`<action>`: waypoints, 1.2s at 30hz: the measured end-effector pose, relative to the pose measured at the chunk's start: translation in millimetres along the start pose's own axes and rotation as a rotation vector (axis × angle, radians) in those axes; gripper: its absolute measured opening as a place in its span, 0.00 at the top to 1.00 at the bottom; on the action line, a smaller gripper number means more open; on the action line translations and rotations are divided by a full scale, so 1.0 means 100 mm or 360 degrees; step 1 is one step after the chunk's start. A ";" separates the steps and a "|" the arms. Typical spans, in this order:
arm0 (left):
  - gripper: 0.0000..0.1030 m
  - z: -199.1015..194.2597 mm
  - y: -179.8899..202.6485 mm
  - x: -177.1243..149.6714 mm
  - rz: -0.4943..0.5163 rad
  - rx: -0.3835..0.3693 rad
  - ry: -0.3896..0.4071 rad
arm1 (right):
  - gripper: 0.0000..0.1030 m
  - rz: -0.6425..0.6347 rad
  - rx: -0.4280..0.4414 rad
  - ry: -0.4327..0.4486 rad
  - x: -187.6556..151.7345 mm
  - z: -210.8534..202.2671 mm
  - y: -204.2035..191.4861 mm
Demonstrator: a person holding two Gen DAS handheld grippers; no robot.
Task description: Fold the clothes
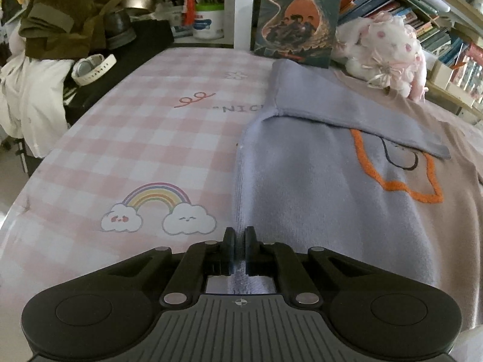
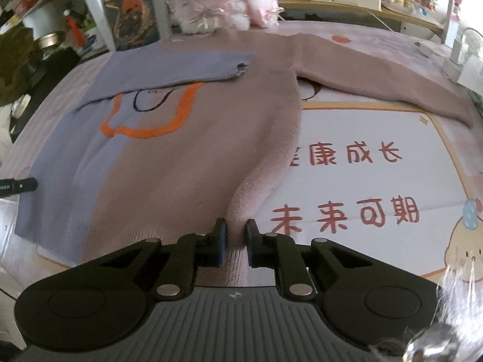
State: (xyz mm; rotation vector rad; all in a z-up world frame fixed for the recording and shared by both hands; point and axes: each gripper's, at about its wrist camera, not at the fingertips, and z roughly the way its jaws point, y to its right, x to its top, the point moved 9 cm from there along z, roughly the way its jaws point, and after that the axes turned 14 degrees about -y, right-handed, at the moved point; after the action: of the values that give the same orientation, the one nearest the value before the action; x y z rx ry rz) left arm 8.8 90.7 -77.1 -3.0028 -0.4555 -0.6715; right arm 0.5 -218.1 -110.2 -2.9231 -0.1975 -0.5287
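A lavender and dusty-pink sweater with an orange outline motif lies flat on the table. Its lavender sleeve is folded across the chest. My left gripper is shut on the sweater's lavender left hem edge. In the right wrist view the sweater spreads ahead, its pink sleeve stretched out to the right. My right gripper is shut on the pink right hem edge, which bunches up between the fingers. The left gripper's fingertip shows at the far left.
A pink checked tablecloth with a rainbow print covers the table. A book box and a white plush toy stand at the back. A dark bag with a watch sits at the left. Bookshelves line the right.
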 end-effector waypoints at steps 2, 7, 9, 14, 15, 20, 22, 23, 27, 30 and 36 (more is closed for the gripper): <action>0.95 -0.01 -0.03 0.00 -0.0007 -0.0006 -0.0001 | 0.88 0.0013 0.0008 -0.0006 -0.02 0.00 0.00; 0.95 0.00 -0.07 -0.01 -0.0009 -0.0027 0.0003 | 0.88 0.0050 0.0014 -0.0016 -0.06 -0.01 -0.02; 0.93 -0.01 -0.06 -0.02 0.0011 -0.0022 0.0006 | 0.88 0.0064 0.0010 -0.0011 -0.07 -0.02 -0.02; 0.79 -0.08 0.06 -0.08 0.0135 0.0037 0.0014 | 0.82 0.0111 -0.0025 0.0005 -0.08 -0.04 -0.01; 0.75 -0.10 0.08 -0.10 0.0160 0.0049 0.0016 | 0.78 0.0116 -0.0046 0.0018 -0.09 -0.07 -0.02; 0.45 -0.32 0.27 -0.24 0.0238 0.0032 0.0057 | 0.45 0.0107 -0.0141 0.0145 -0.12 -0.29 -0.07; 0.34 -0.42 0.37 -0.32 0.0263 -0.0017 0.0087 | 0.36 0.0101 -0.0190 0.0208 -0.15 -0.41 -0.10; 0.27 -0.47 0.42 -0.36 0.0283 -0.0040 0.0100 | 0.27 0.0101 -0.0215 0.0236 -0.17 -0.47 -0.12; 0.17 -0.59 0.62 -0.51 0.0446 -0.0093 0.0142 | 0.21 0.0119 -0.0288 0.0324 -0.26 -0.66 -0.16; 0.15 -0.62 0.69 -0.59 0.0524 -0.0103 0.0163 | 0.19 0.0124 -0.0337 0.0355 -0.34 -0.74 -0.19; 0.14 -0.62 0.75 -0.69 0.0537 -0.0203 0.0136 | 0.18 0.0142 -0.0423 0.0318 -0.56 -0.80 -0.20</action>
State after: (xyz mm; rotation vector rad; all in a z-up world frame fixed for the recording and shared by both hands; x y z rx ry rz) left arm -54.4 -5.5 -47.7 -3.0390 0.1021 -0.8179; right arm -82.1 -218.6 -53.3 -3.0838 0.0320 -0.8883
